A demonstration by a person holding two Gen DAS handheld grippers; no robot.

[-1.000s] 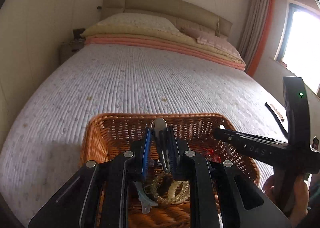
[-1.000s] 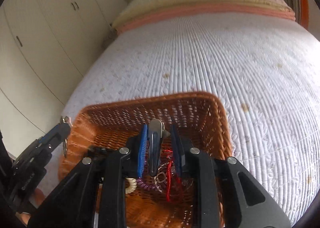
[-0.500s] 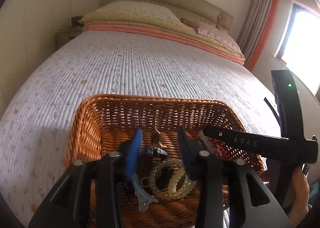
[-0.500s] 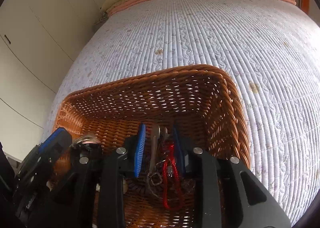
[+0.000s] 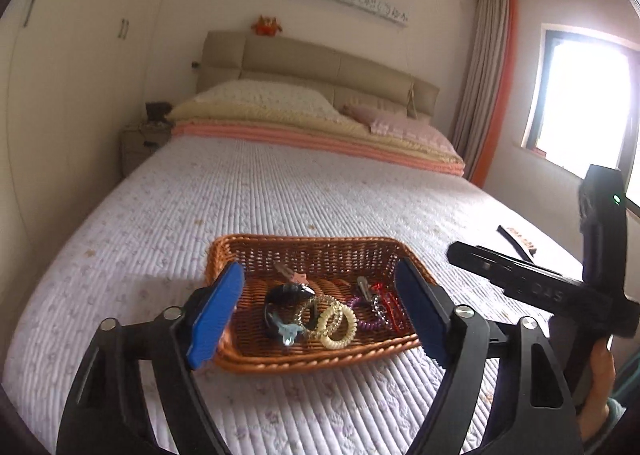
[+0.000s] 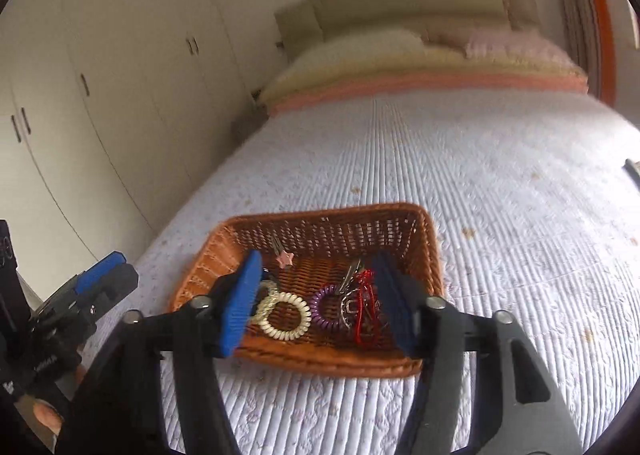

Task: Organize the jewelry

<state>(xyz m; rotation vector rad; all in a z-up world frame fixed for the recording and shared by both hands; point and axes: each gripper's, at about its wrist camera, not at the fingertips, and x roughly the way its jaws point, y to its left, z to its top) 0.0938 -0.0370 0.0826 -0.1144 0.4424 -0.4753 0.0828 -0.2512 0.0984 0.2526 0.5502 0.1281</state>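
A brown wicker basket point(image 5: 312, 251) point(image 6: 340, 231) sits on the quilted bed near its foot. Inside lie a cream coil hair tie point(image 5: 340, 329) point(image 6: 286, 315), a purple coil tie point(image 6: 326, 305), a black clip point(image 5: 284, 297), a silver clip point(image 5: 363, 287) point(image 6: 350, 271), a red piece point(image 6: 364, 295) and a pink star clip point(image 6: 285, 258). My left gripper point(image 5: 320, 311) hangs in front of the basket, jaws opening, nothing between the blue pads. My right gripper point(image 6: 316, 303) hovers likewise, jaws opening and empty.
The bed point(image 5: 280, 191) stretches back to pillows point(image 5: 260, 99) and a headboard. A dark strap point(image 5: 516, 241) lies on the quilt at the right. White wardrobes point(image 6: 100, 95) line the left wall, with a nightstand point(image 5: 140, 143) beside them and a window point(image 5: 580, 95) at right.
Both grippers let go of their silver clips into the basket, opened wide, and pulled back and up, so the basket now looks smaller and farther away.
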